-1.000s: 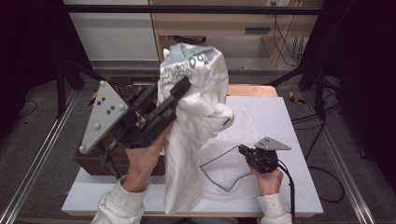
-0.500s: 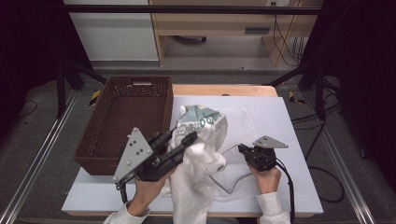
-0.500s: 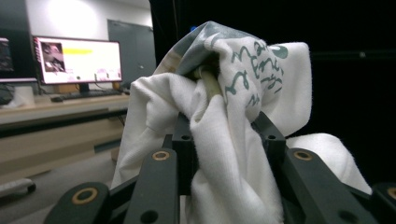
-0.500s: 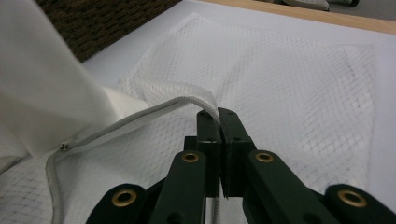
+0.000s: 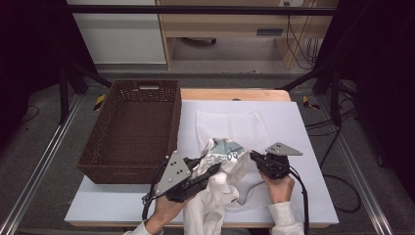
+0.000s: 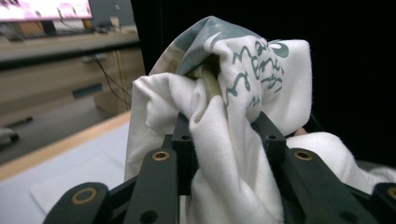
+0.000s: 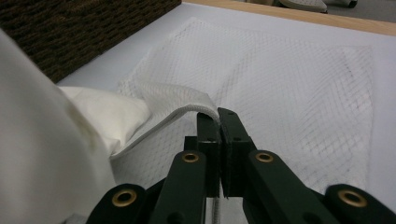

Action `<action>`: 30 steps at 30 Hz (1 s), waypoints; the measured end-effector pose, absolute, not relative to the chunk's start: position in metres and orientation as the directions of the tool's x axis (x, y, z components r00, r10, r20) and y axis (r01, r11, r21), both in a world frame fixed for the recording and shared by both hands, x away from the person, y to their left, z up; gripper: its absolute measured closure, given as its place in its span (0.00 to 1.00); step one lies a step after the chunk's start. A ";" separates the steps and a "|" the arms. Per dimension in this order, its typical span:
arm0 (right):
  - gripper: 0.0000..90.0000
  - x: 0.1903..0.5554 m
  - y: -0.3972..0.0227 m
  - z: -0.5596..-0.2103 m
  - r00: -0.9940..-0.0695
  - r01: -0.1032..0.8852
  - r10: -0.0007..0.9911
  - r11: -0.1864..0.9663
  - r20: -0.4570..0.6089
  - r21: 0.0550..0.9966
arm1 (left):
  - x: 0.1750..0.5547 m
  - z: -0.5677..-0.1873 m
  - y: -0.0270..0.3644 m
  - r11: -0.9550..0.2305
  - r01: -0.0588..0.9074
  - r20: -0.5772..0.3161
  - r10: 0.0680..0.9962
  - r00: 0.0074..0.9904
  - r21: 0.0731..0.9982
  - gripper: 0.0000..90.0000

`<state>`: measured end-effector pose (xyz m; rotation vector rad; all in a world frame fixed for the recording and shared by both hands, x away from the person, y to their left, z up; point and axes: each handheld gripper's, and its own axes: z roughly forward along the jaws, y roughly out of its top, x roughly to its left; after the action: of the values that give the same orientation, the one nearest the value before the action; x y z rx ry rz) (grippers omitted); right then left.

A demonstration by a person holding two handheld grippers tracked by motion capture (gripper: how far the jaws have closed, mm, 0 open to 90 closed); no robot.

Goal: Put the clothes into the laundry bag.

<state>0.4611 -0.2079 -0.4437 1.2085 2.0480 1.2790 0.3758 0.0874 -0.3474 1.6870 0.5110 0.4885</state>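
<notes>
white sleeves (image 5: 284, 220), black grippers (image 5: 188, 178) with brass-ringed screws, grey triangular plates (image 5: 284, 149) on top, black cables (image 5: 303, 196) trailing.

A: The tabletop (image 5: 303, 147) is evenly lit from above, but the floor on both sides falls into near black.

B: The white cloth (image 6: 243, 154) between the left claw's (image 6: 224, 135) jaws is sharp; the desk behind it is blurred, the right half dark.

A: Past the right claw (image 7: 218, 116), the mesh (image 7: 299, 79) softens; no glare.
</notes>
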 end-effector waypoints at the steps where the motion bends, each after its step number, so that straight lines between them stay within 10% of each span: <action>1: 0.98 0.461 -0.209 -0.444 -0.523 0.444 0.849 0.189 0.082 0.876 | 0.379 -0.356 0.082 -0.194 0.090 0.036 0.564 0.825 0.977 0.74; 19: 0.98 0.460 -0.208 -0.443 -0.526 0.427 0.847 0.187 0.075 0.885 | 0.420 -0.440 0.009 -0.568 0.280 0.054 0.500 0.864 0.774 0.74; 30: 0.98 0.455 -0.212 -0.438 -0.532 0.409 0.842 0.161 0.091 0.898 | 0.425 -0.450 -0.004 -0.570 0.299 0.022 0.487 0.873 0.766 0.57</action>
<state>0.4549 -0.2117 -0.4378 1.1849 2.0118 1.3395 0.4246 -0.0036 -0.4503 2.2156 0.5642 0.2926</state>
